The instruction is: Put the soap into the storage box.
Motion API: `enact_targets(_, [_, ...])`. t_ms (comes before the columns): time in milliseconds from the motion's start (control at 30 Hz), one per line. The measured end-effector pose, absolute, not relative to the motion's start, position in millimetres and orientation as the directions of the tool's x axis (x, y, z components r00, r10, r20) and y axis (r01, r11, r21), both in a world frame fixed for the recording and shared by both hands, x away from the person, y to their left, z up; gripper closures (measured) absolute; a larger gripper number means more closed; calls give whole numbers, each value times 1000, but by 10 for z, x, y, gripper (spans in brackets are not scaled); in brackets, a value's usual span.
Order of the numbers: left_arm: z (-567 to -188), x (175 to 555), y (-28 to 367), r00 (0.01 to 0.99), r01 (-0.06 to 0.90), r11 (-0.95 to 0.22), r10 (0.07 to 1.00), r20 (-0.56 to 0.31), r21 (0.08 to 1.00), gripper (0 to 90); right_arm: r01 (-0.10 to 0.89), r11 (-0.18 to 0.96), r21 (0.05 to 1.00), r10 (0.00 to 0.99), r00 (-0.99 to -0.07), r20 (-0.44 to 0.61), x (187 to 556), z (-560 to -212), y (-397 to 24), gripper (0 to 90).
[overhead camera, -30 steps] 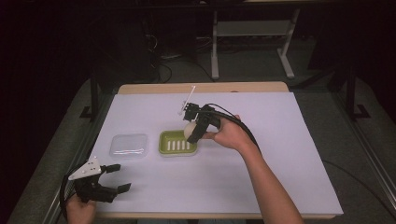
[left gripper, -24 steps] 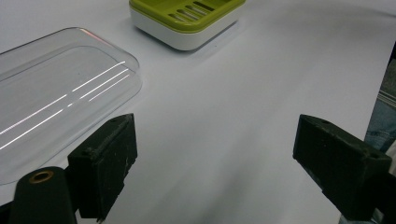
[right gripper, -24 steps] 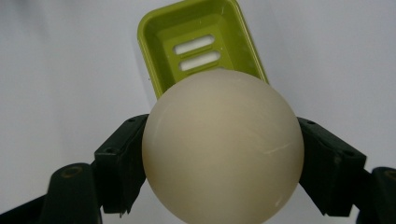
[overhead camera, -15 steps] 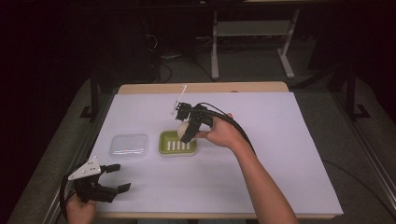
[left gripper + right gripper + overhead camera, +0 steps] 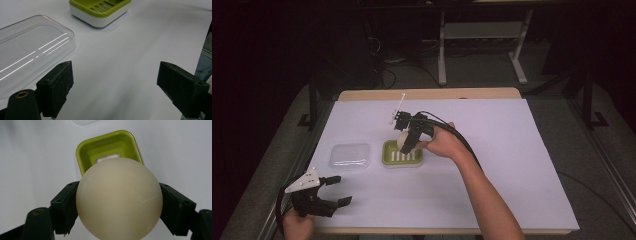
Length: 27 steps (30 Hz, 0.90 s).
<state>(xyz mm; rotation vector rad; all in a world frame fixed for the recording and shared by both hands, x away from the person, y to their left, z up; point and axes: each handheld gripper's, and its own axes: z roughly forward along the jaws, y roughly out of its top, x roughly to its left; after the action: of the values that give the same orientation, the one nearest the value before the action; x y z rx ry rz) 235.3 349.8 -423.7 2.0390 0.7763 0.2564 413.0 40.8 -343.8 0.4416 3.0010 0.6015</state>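
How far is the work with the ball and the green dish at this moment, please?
Done: the clear lid lies off, on the table beside the green soap dish. In hand: the right gripper holds the cream ball just above the dish, not yet released. Left, probably: set the ball down, then perhaps fit the lid; the left gripper waits open.

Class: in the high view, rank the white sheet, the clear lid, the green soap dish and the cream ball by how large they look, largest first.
1. White sheet, by far.
2. Clear lid and green soap dish: look about equal, so unranked.
3. Cream ball, smallest, held in the right gripper above the dish and partly hidden.
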Motion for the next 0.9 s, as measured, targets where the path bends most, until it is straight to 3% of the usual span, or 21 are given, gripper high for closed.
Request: enact_targets(900, [-4237, 2351, 3500, 782, 424, -389, 613, -113, 818, 129, 278, 884, 377, 289, -957, 28, 4222, -3578, 552, 236])
